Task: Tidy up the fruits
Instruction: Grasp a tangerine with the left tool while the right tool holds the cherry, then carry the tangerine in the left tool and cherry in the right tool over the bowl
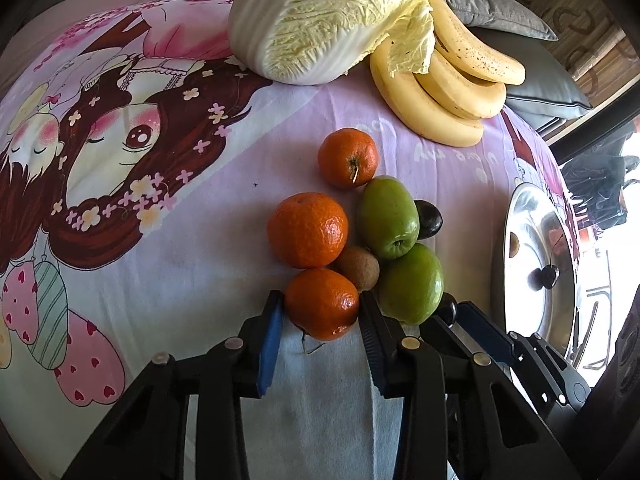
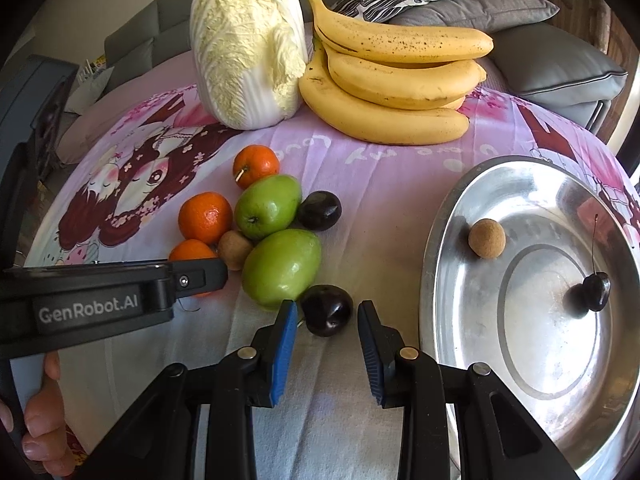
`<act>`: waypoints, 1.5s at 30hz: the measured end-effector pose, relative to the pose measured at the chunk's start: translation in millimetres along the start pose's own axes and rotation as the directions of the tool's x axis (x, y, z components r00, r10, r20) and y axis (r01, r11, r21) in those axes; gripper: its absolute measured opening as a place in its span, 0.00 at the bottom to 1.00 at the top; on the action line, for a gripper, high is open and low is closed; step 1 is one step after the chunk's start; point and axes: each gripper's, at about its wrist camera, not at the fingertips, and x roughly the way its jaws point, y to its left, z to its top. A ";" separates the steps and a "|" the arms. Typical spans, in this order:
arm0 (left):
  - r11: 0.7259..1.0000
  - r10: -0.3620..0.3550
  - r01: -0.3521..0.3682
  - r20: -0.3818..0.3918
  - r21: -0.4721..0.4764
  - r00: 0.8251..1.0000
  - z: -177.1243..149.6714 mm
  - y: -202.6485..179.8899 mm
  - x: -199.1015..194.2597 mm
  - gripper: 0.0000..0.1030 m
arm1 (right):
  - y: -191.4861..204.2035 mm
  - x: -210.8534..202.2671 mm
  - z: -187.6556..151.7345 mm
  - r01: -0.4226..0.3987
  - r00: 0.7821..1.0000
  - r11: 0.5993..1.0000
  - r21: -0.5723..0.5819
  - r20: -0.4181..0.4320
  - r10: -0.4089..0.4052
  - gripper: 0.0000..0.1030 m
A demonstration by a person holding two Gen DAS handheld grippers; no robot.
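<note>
Right at the lens, the left claw point(image 1: 322, 312) is clamped on the nearest orange point(image 1: 322, 304), blue pads pressing both its sides. Over on the other camera, the right claw point(image 2: 327, 312) straddles a dark plum point(image 2: 327, 310); its pads sit just beside the skin, and I cannot tell whether they touch. White lettering on the left claw's body reads "GenRobot.AI". At twelve o'clock from the held orange, the fruit pile point(image 1: 360, 224) crowds together on the printed pink cloth point(image 1: 180, 240). Bananas point(image 2: 392, 80) and a napa cabbage point(image 2: 246, 48) sit far back. At three o'clock, the steel tray point(image 2: 452, 208) holds a cherry point(image 2: 596, 286) and a small brown fruit point(image 2: 487, 238).
</note>
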 end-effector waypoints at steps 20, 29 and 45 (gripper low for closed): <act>1.000 -0.002 0.002 0.010 -0.011 1.000 -1.2 3.8 -9.1 0.38 | -2.0 -9.5 -0.6 -0.031 0.999 0.999 0.012 0.027 0.031 0.27; 1.000 -0.008 0.007 0.064 0.008 0.998 -2.4 -1.3 -29.3 0.38 | -2.9 -27.2 1.7 -0.057 0.996 0.998 0.021 0.074 0.055 0.27; 0.999 0.003 -0.007 0.114 0.038 0.994 -3.7 -12.9 -45.7 0.38 | -9.9 -40.0 2.2 -0.073 0.992 0.996 0.043 0.109 0.068 0.27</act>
